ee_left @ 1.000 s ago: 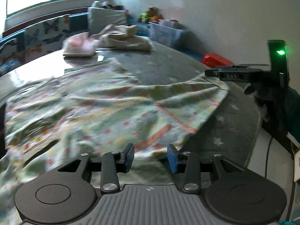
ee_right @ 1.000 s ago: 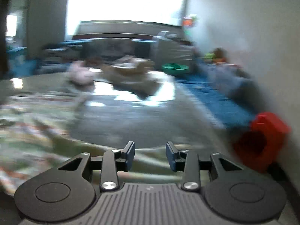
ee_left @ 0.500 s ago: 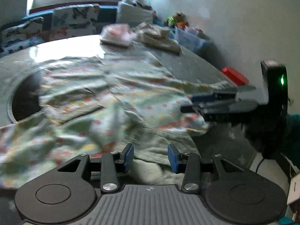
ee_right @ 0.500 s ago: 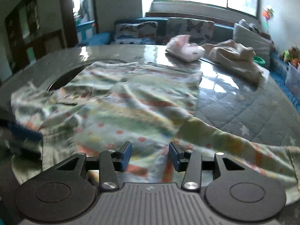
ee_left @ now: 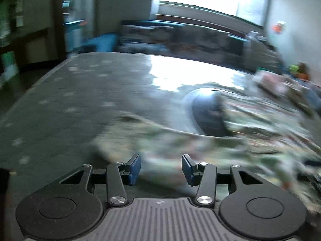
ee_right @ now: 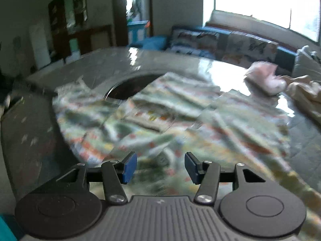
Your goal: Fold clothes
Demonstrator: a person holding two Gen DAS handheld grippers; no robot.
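Note:
A pale green garment (ee_right: 180, 120) with orange and yellow print lies spread and rumpled on the round grey table (ee_right: 100, 68). In the left wrist view the same garment (ee_left: 230, 140) is blurred and fills the right half. My left gripper (ee_left: 161, 169) is open and empty, just above the garment's near left edge. My right gripper (ee_right: 160, 167) is open and empty, low over the garment's near part.
A folded pink garment (ee_right: 264, 78) and a cream garment (ee_right: 305, 92) lie at the table's far right. A dark round inset (ee_right: 128, 86) shows in the table's middle, partly under the garment. A sofa (ee_right: 220, 42) stands beyond, under the window.
Both grippers have swung left: the left view now faces the table's left side, the right view now centres on the garment's left half. Both stay open.

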